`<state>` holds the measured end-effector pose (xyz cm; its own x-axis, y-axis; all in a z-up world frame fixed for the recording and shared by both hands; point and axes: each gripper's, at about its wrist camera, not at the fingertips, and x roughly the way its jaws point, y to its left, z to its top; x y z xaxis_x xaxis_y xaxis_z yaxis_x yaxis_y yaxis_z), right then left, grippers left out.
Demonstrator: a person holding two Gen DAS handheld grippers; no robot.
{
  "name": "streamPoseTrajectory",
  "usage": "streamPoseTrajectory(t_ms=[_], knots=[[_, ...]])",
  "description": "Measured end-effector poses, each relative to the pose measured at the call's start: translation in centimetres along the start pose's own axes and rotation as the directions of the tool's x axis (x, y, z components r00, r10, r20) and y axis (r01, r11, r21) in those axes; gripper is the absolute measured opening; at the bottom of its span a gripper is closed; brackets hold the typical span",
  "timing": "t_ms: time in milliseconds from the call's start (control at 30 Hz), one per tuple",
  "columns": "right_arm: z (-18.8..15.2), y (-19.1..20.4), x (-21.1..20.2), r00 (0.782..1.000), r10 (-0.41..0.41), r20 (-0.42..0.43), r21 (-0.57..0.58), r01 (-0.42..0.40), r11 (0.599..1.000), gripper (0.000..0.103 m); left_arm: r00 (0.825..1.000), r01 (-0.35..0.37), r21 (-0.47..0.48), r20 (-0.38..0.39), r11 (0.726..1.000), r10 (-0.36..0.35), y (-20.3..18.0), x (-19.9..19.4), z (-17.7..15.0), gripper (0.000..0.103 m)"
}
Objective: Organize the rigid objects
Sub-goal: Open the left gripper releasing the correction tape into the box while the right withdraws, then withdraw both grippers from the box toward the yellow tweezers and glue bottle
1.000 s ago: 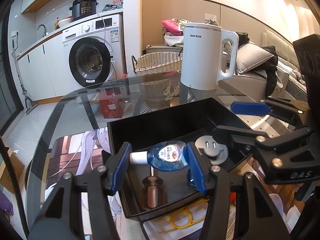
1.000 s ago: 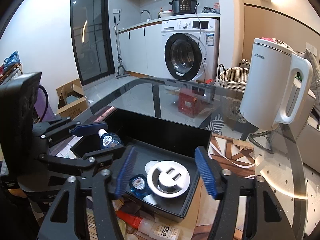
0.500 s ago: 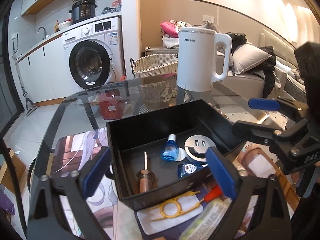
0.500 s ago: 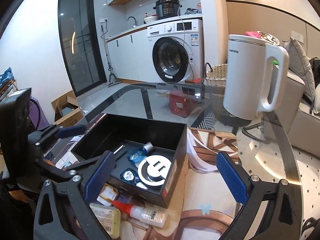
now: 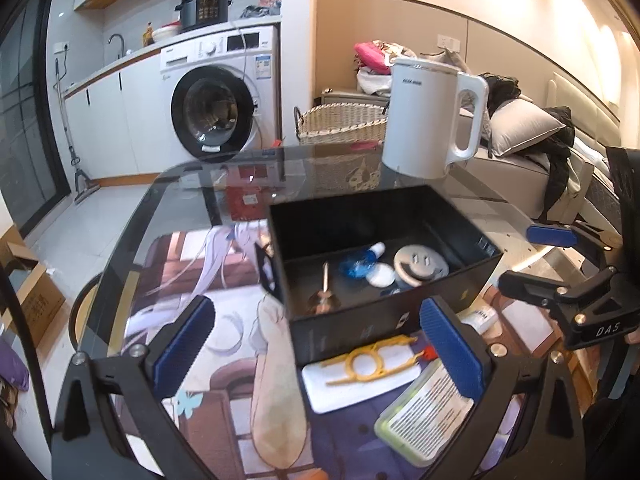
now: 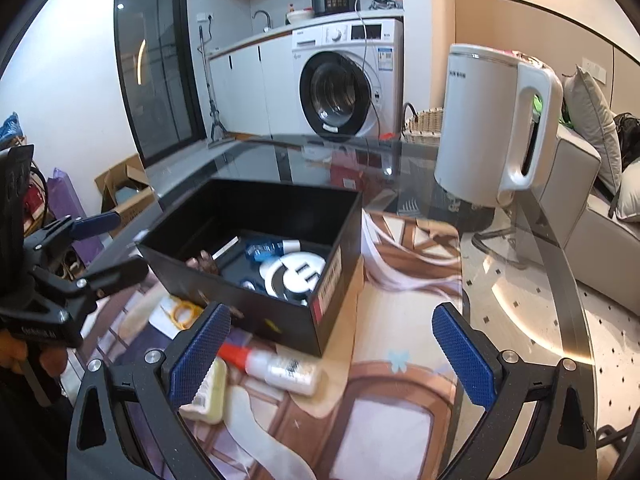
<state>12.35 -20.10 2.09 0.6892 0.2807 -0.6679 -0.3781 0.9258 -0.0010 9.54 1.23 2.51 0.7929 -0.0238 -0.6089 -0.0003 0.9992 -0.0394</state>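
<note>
The letters "DAS" stand in pale print on the black body of the right hand-held gripper (image 5: 560, 264) at the right edge of the left wrist view. The white kettle (image 5: 430, 120) in the upper middle carries a small dark brand mark near its rim, too blurred to read. Labels on the washing machine (image 5: 224, 100) and the bottles are illegible.

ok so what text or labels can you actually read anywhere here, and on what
"DAS": on the right gripper body, seen from the left wrist.
Kettle brand mark: blurred, not readable.
Black box side sticker: too small.
Glue bottle label and washing machine stickers: too small.
</note>
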Motion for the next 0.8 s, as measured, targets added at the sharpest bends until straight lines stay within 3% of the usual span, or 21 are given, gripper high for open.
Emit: streamPoseTrajectory(t_ms=[433, 800], knots=[[-1.7, 0.3, 2.1, 0.995, -0.011, -0.101, -0.009, 0.01, 1.0, 0.102, 0.992, -0.034, -0.013, -0.118, 0.999, 0.032, 0.9, 2.3, -2.4, 0.103], [-1.9, 1.5, 3.9, 0.989, -0.001, -0.151, -0.028, -0.003, 1.0, 0.102, 0.987, -0.041, -0.02, -0.157, 0.999, 0.038, 1.0, 3.2, -2.7, 0.103]])
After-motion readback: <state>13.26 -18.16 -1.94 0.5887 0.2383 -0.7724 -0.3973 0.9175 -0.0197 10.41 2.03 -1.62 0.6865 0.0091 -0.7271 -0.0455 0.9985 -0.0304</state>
